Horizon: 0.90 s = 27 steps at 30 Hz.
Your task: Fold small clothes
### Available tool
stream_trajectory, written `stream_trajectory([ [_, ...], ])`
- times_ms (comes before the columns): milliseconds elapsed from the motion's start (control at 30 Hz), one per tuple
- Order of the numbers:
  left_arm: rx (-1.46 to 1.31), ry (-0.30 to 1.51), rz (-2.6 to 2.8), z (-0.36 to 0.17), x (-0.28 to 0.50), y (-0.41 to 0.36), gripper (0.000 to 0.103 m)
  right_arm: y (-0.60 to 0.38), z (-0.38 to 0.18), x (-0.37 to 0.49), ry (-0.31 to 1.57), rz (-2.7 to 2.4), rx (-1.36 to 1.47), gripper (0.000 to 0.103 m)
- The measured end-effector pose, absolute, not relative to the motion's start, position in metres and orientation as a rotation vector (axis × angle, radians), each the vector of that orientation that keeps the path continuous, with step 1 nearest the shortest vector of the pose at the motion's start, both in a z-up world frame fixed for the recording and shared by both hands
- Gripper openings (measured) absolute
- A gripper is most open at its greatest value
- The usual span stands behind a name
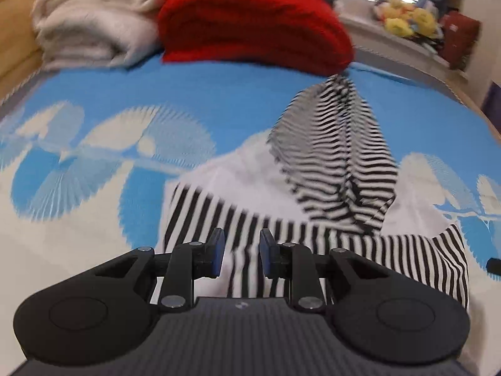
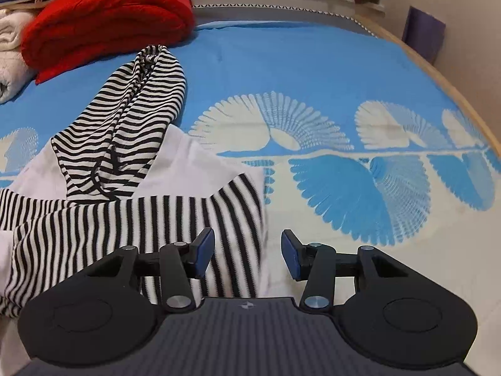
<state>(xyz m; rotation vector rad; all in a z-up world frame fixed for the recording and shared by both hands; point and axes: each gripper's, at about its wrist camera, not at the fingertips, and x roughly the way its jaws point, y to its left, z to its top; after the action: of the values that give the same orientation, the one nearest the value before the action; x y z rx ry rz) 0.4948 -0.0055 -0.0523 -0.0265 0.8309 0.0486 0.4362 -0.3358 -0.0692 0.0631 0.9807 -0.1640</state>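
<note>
You get bright, even indoor light, soft shadows only. Left view smeared by motion: striped top and red blanket blurred. Right view sharper (blue bedspread crisp). Fisheye bends edges, dark corners in both.

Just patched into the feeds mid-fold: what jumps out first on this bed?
The black-and-white striped garment lies crumpled in the middle of the blue fan-patterned bedspread, its hood pointing towards the far end. Behind it sits a folded red blanket beside a cream blanket. Both the left gripper and the right gripper are open over the garment's near edge.
</note>
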Motion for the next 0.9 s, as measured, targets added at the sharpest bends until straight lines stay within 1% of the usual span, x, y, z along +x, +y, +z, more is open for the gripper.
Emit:
stream_trajectory([
  [100,0.015,0.815,0.001,-0.053,0.531,-0.023,0.025,-0.347,-0.070,0.436,0.984,-0.174,0.045,0.049],
  [167,0.021,0.791,-0.035,-0.054,0.563,-0.036,0.018,-0.355,-0.071,0.435,0.987,-0.181,0.036,0.049],
  [267,0.082,0.734,-0.052,-0.056,0.627,-0.059,0.016,-0.366,-0.075,0.435,1.000,-0.190,0.038,0.049],
  [367,0.024,0.738,-0.079,-0.065,0.701,-0.071,0.015,-0.374,-0.077,0.436,1.008,-0.198,0.033,0.049],
  [433,0.035,0.717,-0.086,-0.071,0.746,-0.082,0.015,-0.377,-0.079,0.436,1.009,-0.201,0.020,0.049],
  [500,0.041,0.708,-0.077,-0.080,0.782,-0.088,0.019,-0.380,-0.082,0.436,1.017,-0.206,0.011,0.049],
  [533,0.024,0.726,-0.084,-0.087,0.803,-0.091,0.025,-0.381,-0.084,0.437,1.021,-0.208,0.008,0.049],
  [600,-0.006,0.744,-0.079,-0.097,0.831,-0.094,0.032,-0.385,-0.087,0.440,1.030,-0.217,0.010,0.049],
  [667,-0.016,0.764,-0.059,-0.110,0.856,-0.097,0.051,-0.388,-0.090,0.442,1.035,-0.226,0.018,0.049],
  [700,-0.022,0.777,-0.062,-0.116,0.866,-0.099,0.054,-0.388,-0.090,0.443,1.037,-0.224,0.018,0.049],
  [833,0.039,0.793,-0.064,-0.134,0.890,-0.113,0.054,-0.387,-0.092,0.443,1.042,-0.207,0.006,0.049],
  [867,0.053,0.789,-0.075,-0.137,0.893,-0.117,0.051,-0.387,-0.092,0.443,1.042,-0.206,0.000,0.049],
  [900,0.069,0.784,-0.086,-0.138,0.895,-0.119,0.046,-0.387,-0.093,0.443,1.043,-0.209,-0.005,0.049],
])
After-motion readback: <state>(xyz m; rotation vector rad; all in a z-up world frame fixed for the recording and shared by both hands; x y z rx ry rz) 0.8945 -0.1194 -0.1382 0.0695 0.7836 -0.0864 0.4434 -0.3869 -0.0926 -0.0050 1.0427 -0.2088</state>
